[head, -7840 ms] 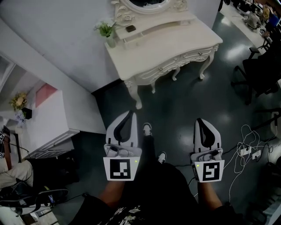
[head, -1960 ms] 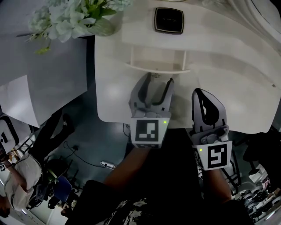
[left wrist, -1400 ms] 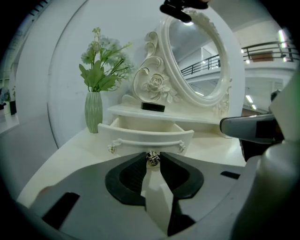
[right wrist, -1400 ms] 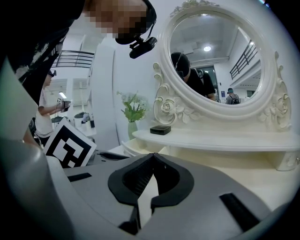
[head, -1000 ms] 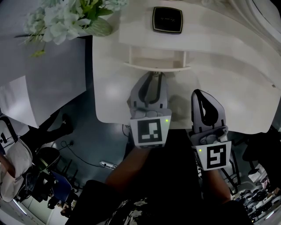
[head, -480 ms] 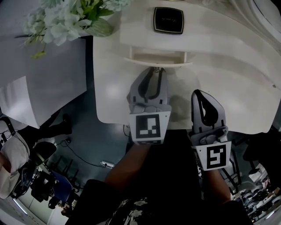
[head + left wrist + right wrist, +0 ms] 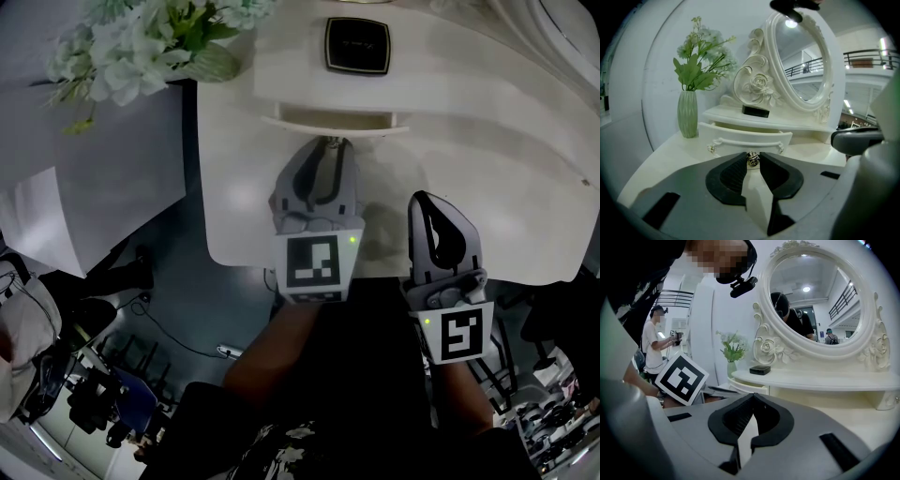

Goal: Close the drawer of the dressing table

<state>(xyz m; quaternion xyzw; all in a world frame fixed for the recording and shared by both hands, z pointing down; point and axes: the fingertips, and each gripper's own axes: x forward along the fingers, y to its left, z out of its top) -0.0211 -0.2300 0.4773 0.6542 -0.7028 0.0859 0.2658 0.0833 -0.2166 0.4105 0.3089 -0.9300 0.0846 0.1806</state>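
My left gripper pinches the knob of the part-open drawer; my right gripper is pressed together, empty.

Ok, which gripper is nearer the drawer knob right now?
Left. The left gripper is closed on the drawer knob itself, at the front of the drawer. The right gripper, jaws together, hangs over the tabletop to the right, apart from the drawer.

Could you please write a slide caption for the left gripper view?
Left gripper shut on the knob of the partly open drawer, below the oval mirror.
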